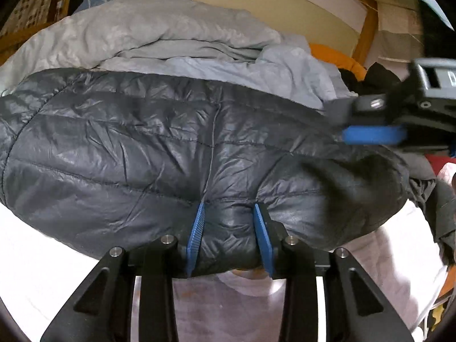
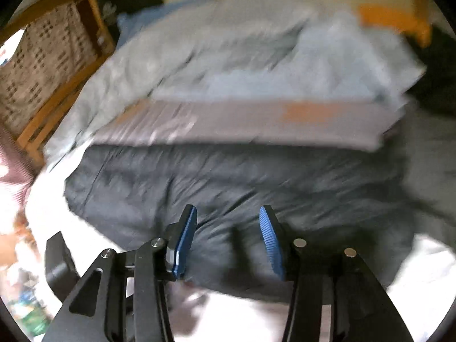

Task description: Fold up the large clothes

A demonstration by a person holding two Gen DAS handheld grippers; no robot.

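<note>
Left wrist view: the left gripper [image 1: 229,228] straddles the near edge of a dark quilted puffer jacket [image 1: 171,154]. A puff of the jacket bulges between the blue pads [image 1: 196,236] and both pads touch it, so the jaws are clenched on that fold. The jacket lies flat on a white sheet [image 1: 37,262]. A grey-blue duvet [image 1: 159,42] is heaped beyond it at twelve o'clock. The right gripper [image 1: 367,125] enters at three o'clock, blurred, above the jacket's far right part.

Right wrist view: heavy blur. The right gripper [image 2: 228,236] hangs over the jacket [image 2: 228,182], its jaws apart, released, nothing between them. A wooden rack [image 2: 57,91] stands at ten o'clock.
</note>
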